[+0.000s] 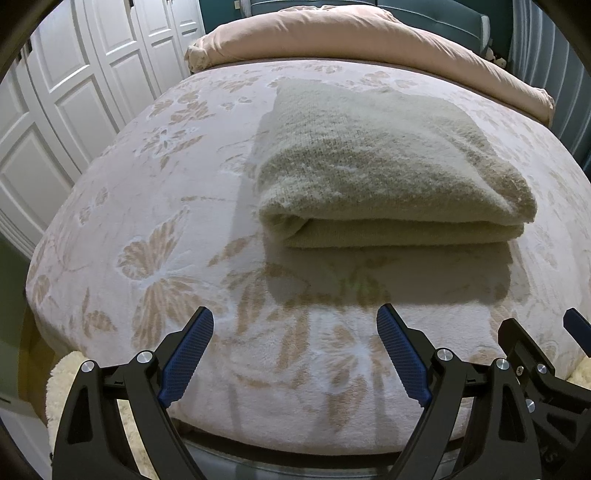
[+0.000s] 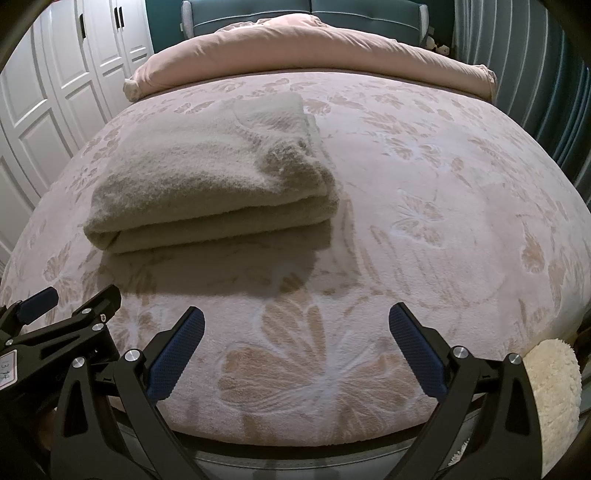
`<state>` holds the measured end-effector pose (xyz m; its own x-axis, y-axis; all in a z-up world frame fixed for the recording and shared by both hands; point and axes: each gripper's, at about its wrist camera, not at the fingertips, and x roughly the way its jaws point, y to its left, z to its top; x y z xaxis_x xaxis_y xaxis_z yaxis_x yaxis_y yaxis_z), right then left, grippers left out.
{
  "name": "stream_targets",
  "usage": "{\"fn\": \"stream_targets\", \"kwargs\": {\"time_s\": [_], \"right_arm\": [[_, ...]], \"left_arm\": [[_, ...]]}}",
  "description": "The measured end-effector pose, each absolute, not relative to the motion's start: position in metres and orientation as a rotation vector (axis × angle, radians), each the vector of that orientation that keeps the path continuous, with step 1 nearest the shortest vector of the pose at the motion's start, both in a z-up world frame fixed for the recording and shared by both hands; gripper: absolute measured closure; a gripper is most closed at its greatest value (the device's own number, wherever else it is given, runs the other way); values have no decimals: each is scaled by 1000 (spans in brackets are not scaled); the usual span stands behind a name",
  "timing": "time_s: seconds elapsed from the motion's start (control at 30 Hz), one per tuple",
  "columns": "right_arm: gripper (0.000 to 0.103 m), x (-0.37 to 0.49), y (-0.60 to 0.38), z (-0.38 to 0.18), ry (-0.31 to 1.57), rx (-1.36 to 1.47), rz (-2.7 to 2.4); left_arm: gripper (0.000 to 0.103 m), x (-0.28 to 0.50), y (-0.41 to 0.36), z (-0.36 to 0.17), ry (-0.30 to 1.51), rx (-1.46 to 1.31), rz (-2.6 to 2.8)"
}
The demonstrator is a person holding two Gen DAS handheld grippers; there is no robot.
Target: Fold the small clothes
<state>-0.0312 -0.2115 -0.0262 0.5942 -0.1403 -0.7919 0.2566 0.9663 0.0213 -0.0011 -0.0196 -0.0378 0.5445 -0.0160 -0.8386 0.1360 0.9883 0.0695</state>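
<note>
1. Nearest the cameras, the left tongs [image 1: 295,325], black-framed with ribbed blue pads, are standing wide apart and gripping nothing, hovering over the foot of the bed.
2. The right tongs [image 2: 296,326], of the same make, are likewise gaping with only bedding showing between their pads; each pair is showing at the edge of the other's view, so the two are hanging side by side.
3. Beneath them, the pale pink plush bed cover with a tan butterfly pattern [image 1: 177,266] is lying flat across the mattress.
4. Just beyond the tongs, the cream knitted garment, folded into a thick rectangle [image 1: 373,162], is resting on the cover, apart from both pairs of pads; its rounded fold is facing the cameras, and it is casting a shadow toward them. In the right wrist view it [image 2: 207,177] is sitting to the left of centre.
5. Farther back, a rolled dusty-pink duvet [image 2: 314,55] is lying across the head of the bed.
6. Behind it, a teal padded headboard [image 2: 362,13] is standing, with white panelled wardrobe doors [image 1: 74,85] on the left.
</note>
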Motion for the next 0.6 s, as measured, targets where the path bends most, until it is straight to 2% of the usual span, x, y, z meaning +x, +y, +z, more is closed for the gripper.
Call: {"fn": "stream_targets", "kwargs": {"time_s": [0.6], "right_arm": [[5,-27,-212,-27,909,128,-244]], "left_arm": [[17,2,-20,-37,995,135,-89]]}}
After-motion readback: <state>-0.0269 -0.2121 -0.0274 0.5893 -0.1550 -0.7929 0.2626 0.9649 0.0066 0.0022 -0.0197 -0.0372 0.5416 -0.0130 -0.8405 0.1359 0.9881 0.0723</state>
